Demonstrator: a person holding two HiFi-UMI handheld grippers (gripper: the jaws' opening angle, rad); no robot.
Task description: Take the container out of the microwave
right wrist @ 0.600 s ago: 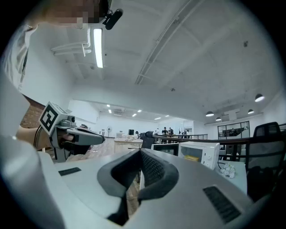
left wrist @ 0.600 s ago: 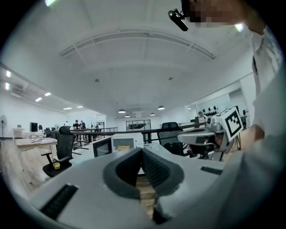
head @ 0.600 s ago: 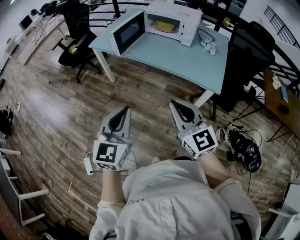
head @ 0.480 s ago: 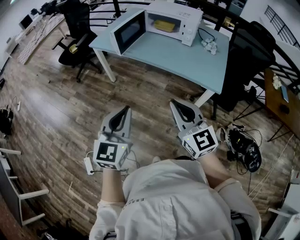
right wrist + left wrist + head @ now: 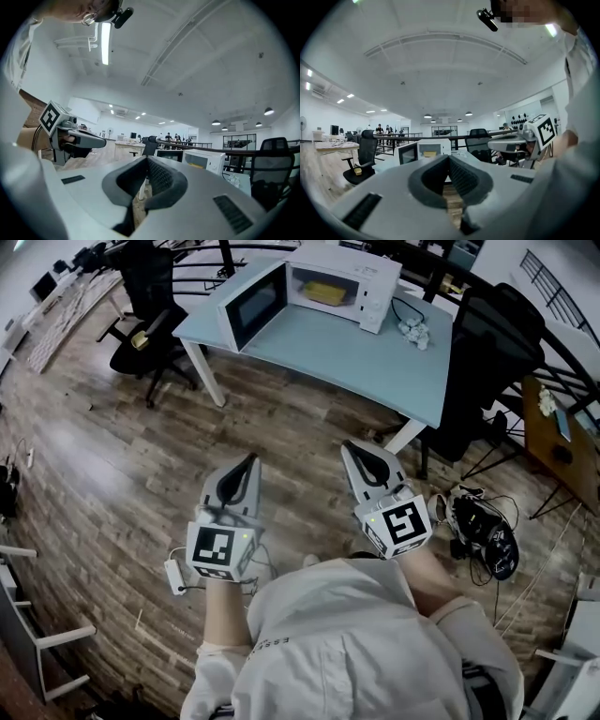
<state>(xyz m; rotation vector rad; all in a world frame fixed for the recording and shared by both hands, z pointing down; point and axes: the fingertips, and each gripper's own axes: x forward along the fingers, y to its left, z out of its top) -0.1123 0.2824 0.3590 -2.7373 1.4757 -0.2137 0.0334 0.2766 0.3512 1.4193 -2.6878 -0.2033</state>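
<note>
- The left hand-held gripper is being held below the centre of the head view, a little to the left, over the wooden floor. Its jaws are being pressed tip to tip, with nothing between them.
- The right hand-held gripper is being held just right of centre, beside the left one and apart from it. Its jaws are likewise being pressed together on nothing.
- Both are being pointed up the frame, towards the table.
- The microwave is being carried by the table at the top centre of the frame. Its door is being left swung open to the left.
- The container, a yellow one, is being seen inside the microwave's open cavity, well apart from both hand-held grippers.
- In the left gripper view, the microwave is being seen beyond the closed tips, around the middle of the frame.
- In the right gripper view, it is being seen right of the closed tips.
- A black chair is being seen at the upper left, beside the table. A second chair is standing at the upper right.
- A tangle of cables is lying on the floor at the right.
- The bottom of the head view is being filled by the person's pale jacket.
</note>
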